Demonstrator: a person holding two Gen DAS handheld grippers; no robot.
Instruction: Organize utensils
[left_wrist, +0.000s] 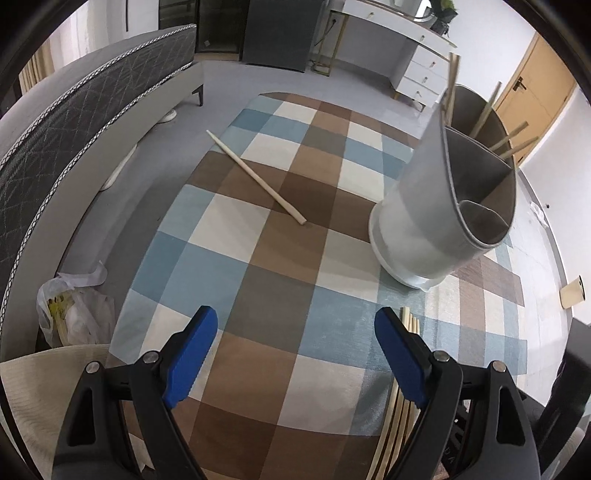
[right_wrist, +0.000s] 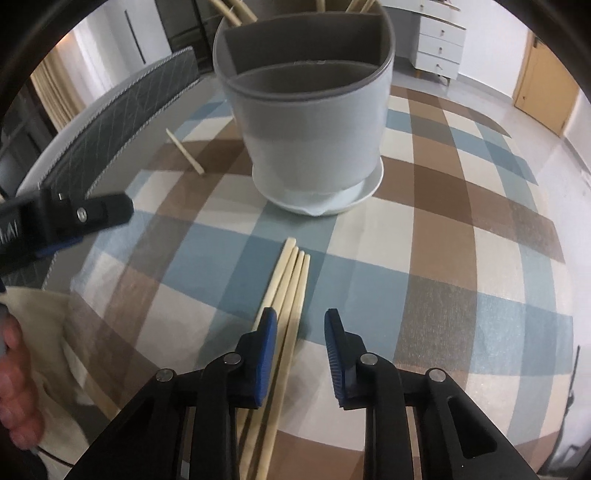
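A table covered with a checked cloth (left_wrist: 280, 258) of blue, brown and cream squares carries everything. Toward its far edge in the right wrist view stands a pale grey, round utensil holder (right_wrist: 310, 122) with a darker grey rim and an inner divider that splits it into compartments, set on a white saucer-like base. Several light wooden chopsticks (left_wrist: 511, 142) lean out of its rear compartment; the front compartment shows nothing inside from these angles.

A bundle of light wooden chopsticks (right_wrist: 288, 291) lies flat on the cloth near the table's near edge, side by side and touching, their ends pointing toward the holder but well short of it. One single wooden chopstick (left_wrist: 255, 177) lies apart from them, slanting across the cloth to the holder's left and toward the table's left edge.

The right gripper (right_wrist: 300, 349), black with blue pads, points steeply down over the bundle. Its jaws are narrowed but parted; the left pad sits over the bundle's left sticks, while the right pad stands clear of the sticks on bare cloth, so nothing is pinched.

The left gripper (left_wrist: 295, 347) hangs over the cloth with its jaws spread wide and nothing between them; the bundle lies just beside its right finger.

Beyond the table's left edge runs a dark grey quilted bed (left_wrist: 74, 129), with a plastic bag (left_wrist: 74, 314) on the floor beside it.
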